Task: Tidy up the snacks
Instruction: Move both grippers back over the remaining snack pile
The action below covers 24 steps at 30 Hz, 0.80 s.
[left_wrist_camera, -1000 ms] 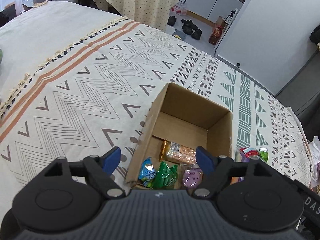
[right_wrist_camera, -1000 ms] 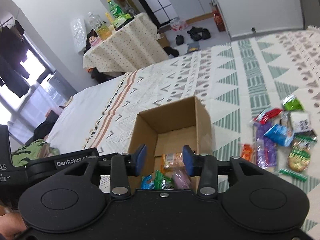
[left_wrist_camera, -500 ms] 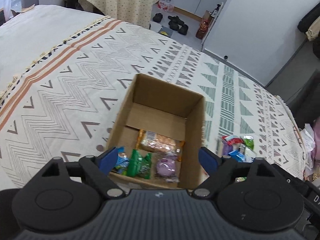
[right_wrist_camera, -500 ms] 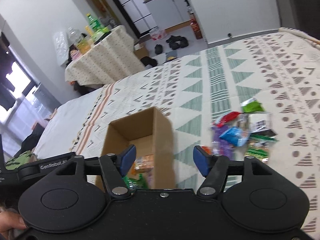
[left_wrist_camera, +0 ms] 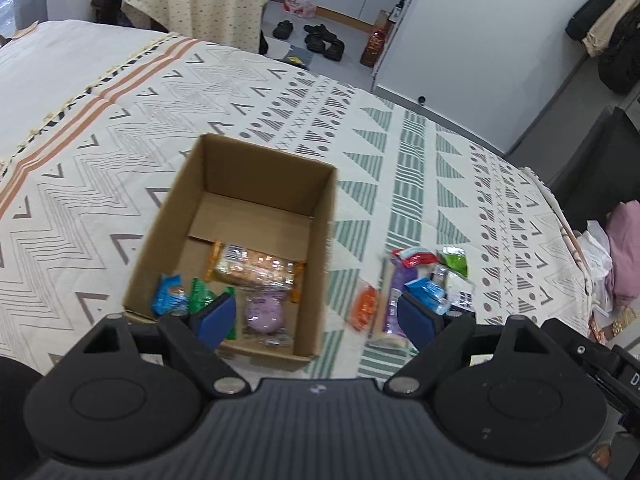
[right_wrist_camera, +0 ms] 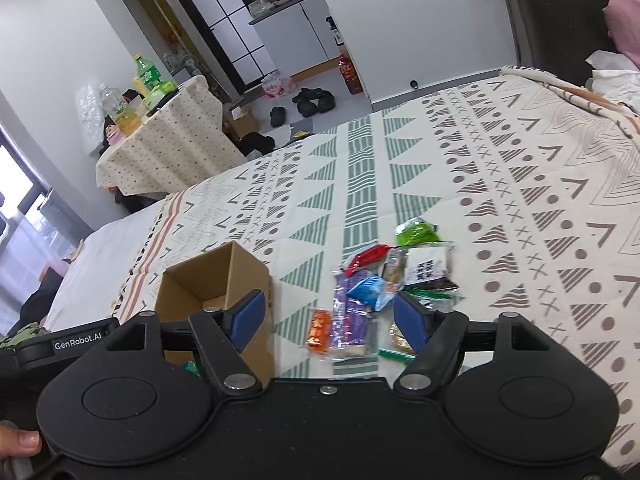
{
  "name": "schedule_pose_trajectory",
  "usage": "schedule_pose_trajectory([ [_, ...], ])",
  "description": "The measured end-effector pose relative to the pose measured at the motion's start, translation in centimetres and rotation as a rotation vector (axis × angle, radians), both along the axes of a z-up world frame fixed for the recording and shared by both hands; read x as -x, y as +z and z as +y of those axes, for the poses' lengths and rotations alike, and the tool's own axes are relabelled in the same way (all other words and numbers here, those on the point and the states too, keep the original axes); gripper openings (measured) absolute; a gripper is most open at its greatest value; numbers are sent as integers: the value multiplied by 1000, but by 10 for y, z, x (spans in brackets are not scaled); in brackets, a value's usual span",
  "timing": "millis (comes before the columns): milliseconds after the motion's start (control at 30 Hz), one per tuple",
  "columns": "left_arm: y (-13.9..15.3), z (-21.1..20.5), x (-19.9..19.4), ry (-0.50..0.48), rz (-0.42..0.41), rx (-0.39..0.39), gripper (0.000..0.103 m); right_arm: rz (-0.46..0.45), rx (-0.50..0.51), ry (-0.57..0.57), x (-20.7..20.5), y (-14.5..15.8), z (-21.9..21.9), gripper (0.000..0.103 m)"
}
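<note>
My left gripper (left_wrist_camera: 316,318) stands wide open and holds nothing, above the near edge of the cardboard box (left_wrist_camera: 256,184). My right gripper (right_wrist_camera: 328,320) has just been opening and is empty too. The loose snacks (right_wrist_camera: 384,288) lie in a pile on the patterned blanket (right_wrist_camera: 520,200), just right of the box. Some packets (left_wrist_camera: 256,268) already lie inside the box.

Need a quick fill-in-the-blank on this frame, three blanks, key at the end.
1. The round purple snack lies inside the ____.
2. The loose snack pile lies on the patterned ____.
3. The right gripper holds ____ between its pads.

Missing words: cardboard box; bedspread; nothing
</note>
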<state>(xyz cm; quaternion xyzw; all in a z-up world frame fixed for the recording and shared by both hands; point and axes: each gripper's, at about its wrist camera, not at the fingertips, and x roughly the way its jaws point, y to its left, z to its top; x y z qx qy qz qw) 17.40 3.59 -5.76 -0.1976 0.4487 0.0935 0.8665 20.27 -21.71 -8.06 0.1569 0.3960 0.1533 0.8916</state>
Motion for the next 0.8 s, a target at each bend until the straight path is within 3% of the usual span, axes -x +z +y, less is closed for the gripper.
schedule_pose_trajectory([
  [800, -15, -60, -38, -6, 34, -25, 87, 27, 20, 16, -43, -5, -56, 75],
])
